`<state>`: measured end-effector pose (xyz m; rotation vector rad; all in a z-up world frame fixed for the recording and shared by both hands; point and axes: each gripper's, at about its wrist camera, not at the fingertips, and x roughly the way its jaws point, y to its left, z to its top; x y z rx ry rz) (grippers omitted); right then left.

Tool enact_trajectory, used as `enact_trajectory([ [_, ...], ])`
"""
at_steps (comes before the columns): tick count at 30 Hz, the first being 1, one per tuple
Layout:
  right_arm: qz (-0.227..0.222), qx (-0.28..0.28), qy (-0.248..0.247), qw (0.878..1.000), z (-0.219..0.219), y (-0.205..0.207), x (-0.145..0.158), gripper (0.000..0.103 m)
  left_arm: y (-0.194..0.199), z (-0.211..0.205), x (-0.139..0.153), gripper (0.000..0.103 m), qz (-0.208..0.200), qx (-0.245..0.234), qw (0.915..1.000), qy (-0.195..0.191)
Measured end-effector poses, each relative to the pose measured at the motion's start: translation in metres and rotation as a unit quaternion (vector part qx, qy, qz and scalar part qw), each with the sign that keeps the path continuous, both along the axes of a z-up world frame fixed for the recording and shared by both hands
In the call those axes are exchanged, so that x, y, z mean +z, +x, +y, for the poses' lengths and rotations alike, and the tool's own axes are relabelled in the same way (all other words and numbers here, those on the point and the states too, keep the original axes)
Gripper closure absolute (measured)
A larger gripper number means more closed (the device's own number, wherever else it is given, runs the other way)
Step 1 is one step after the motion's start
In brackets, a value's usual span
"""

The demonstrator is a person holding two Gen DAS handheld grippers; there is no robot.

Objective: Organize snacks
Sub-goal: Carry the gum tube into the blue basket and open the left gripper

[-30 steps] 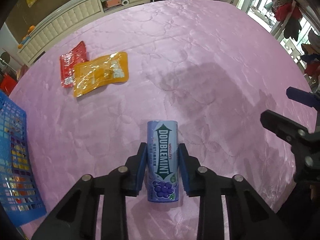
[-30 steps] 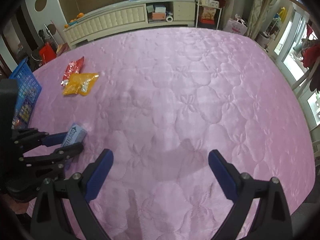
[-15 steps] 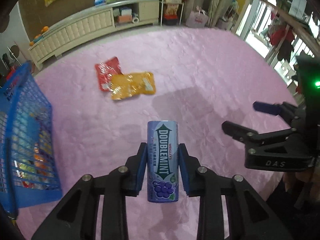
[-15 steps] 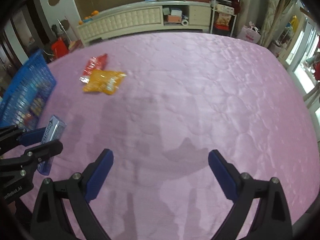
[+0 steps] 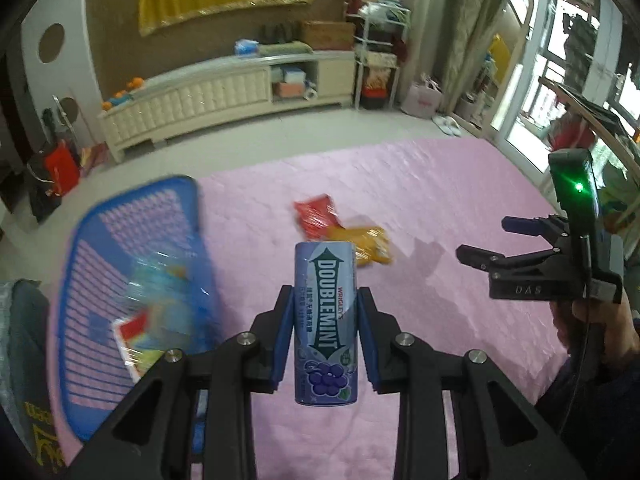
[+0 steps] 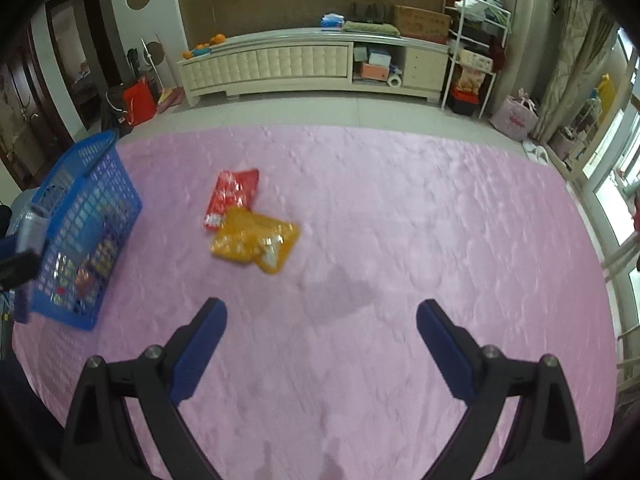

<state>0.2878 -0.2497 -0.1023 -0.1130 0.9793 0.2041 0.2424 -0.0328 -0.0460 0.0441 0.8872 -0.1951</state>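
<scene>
a: left gripper (image 5: 325, 332) is clamped on the doublemint can (image 5: 324, 322), one pad on each side. a second ago the can was low over the pink cover (image 5: 420, 208); now it is lifted up and the view has swung to the left.

b: and the blue basket (image 5: 120, 240)?

a: before, only its edge was seen. now it fills the left part of the view, just beside the can. it is blurred, so i cannot tell well what lies inside; some wrapped packets, i think.

b: so the can goes in the basket next?

a: i judge yes, the carry is almost over it.

b: the other side?

a: right gripper (image 6: 322, 322) has its jaws wide apart, with nothing between them. it now faces more to the red packet (image 6: 232, 196) and the yellow packet (image 6: 256, 242), which overlap on the cover, not yet sorted.
</scene>
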Motion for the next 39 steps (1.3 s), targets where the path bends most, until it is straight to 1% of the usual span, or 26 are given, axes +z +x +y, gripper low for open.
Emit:
enact_trajectory([
  [3, 0.009, 0.007, 0.002, 1.000, 0.011, 0.017, 0.002, 0.005, 0.005, 0.024, 0.013, 0.075, -0.011, 0.023, 0.9996, 0.012],
  [7, 0.031, 0.015, 0.010, 0.999, 0.027, 0.036, -0.005, 0.005, 0.013, 0.059, 0.019, 0.075, -0.016, 0.056, 0.9983, 0.008],
  [10, 0.043, 0.019, 0.001, 0.999, 0.042, 0.047, -0.014, 0.005, 0.016, 0.089, 0.018, 0.075, -0.009, 0.088, 0.9961, 0.000],
  [13, 0.056, 0.017, -0.001, 0.998, 0.051, 0.056, -0.022, 0.005, 0.026, 0.114, 0.007, 0.075, 0.009, 0.125, 0.9921, -0.013],
  [15, 0.061, 0.016, 0.009, 0.998, 0.055, 0.061, -0.026, 0.005, 0.036, 0.128, -0.003, 0.075, 0.024, 0.151, 0.9882, -0.005],
  [18, 0.072, 0.012, 0.012, 0.997, 0.060, 0.071, -0.035, 0.005, 0.048, 0.143, -0.018, 0.075, 0.045, 0.173, 0.9839, 0.006],
  [22, 0.088, 0.019, 0.001, 0.996, 0.069, 0.085, -0.055, 0.005, 0.062, 0.155, -0.037, 0.075, 0.068, 0.183, 0.9807, 0.000],
  [26, 0.111, 0.017, 0.013, 0.994, 0.071, 0.098, -0.074, 0.005, 0.078, 0.158, -0.051, 0.075, 0.092, 0.183, 0.9788, 0.010],
  [30, 0.135, 0.008, 0.016, 0.991, 0.073, 0.109, -0.093, 0.005, 0.085, 0.155, -0.056, 0.075, 0.098, 0.179, 0.9785, 0.031],
  [33, 0.138, 0.008, 0.015, 0.990, 0.077, 0.114, -0.097, 0.005, 0.091, 0.163, -0.058, 0.075, 0.104, 0.180, 0.9780, 0.024],
  [37, 0.139, 0.001, 0.000, 0.990, 0.081, 0.116, -0.098, 0.005, 0.095, 0.166, -0.060, 0.075, 0.105, 0.179, 0.9780, 0.021],
  [39, 0.140, 0.000, -0.009, 0.990, 0.083, 0.116, -0.098, 0.005, 0.094, 0.168, -0.061, 0.075, 0.105, 0.180, 0.9780, 0.013],
])
